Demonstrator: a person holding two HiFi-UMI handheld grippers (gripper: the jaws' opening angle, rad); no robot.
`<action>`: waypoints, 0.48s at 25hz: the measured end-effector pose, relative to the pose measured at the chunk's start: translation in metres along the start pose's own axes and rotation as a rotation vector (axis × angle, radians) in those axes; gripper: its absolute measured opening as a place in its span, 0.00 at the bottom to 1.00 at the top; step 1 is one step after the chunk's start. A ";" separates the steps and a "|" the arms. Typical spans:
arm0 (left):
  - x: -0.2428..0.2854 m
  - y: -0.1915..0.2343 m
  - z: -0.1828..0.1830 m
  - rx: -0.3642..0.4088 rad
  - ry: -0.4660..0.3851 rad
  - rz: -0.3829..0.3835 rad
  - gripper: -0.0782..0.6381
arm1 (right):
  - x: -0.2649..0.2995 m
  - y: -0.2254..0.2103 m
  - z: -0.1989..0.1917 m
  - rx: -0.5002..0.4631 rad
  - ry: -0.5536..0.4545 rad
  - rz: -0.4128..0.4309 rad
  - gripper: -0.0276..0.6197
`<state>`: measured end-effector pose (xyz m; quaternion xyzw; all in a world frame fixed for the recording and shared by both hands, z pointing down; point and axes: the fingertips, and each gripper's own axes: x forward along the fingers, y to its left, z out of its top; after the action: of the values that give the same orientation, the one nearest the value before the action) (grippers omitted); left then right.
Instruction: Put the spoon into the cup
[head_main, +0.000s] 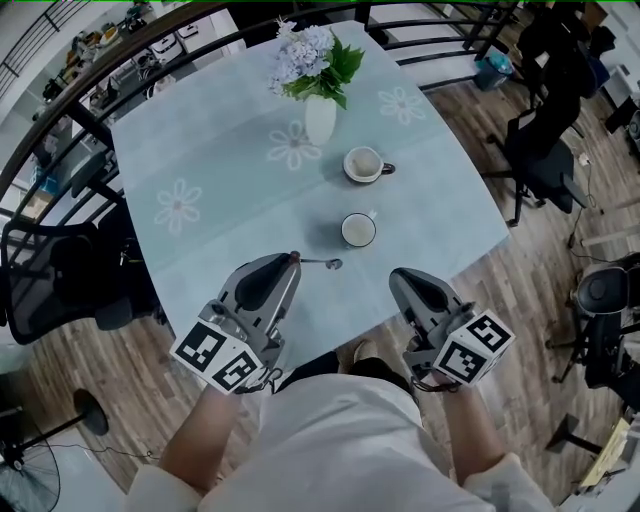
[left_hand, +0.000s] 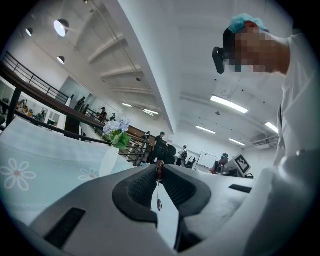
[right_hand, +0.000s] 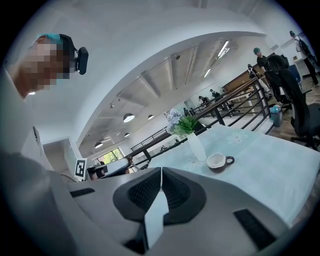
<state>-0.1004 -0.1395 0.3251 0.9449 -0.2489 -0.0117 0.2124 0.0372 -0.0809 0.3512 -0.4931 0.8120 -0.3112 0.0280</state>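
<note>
Closest in, white shirt front and two bare forearms, reaching out from the lower edge of the head view with a gripper in each hand and the marker cubes turned up toward the camera.

Left gripper: jaws drawn narrow and clamped on the brown handle end of the spoon, right at the tips. Spoon sticking out sideways toward the right gripper over the pale blue tablecloth, bowl end short of the nearer cup and outside it. Cannot tell whether it touches the cloth. Seen along the left gripper's own jaws: handle pinched between the ribbed pads, slim shaft and small bowl hanging below in the gap.

Right gripper: jaws closed tip to tip with nothing between, plain in the right gripper view. Held beside the left one, near the table's front edge, both pointing away from the body toward the cups.

Farther back on the cloth: second cup with a dark handle, then a white vase of flowers.
</note>
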 end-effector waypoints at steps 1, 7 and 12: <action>0.002 0.002 0.000 -0.001 0.002 0.000 0.18 | 0.001 -0.001 0.002 -0.001 0.001 0.001 0.08; 0.017 0.007 0.000 -0.003 0.005 0.017 0.18 | 0.010 -0.015 0.012 0.000 0.011 0.015 0.08; 0.029 0.014 -0.001 -0.002 0.001 0.074 0.18 | 0.022 -0.032 0.021 -0.002 0.030 0.060 0.08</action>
<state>-0.0815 -0.1642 0.3343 0.9348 -0.2835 -0.0037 0.2139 0.0585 -0.1189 0.3567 -0.4636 0.8271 -0.3167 0.0248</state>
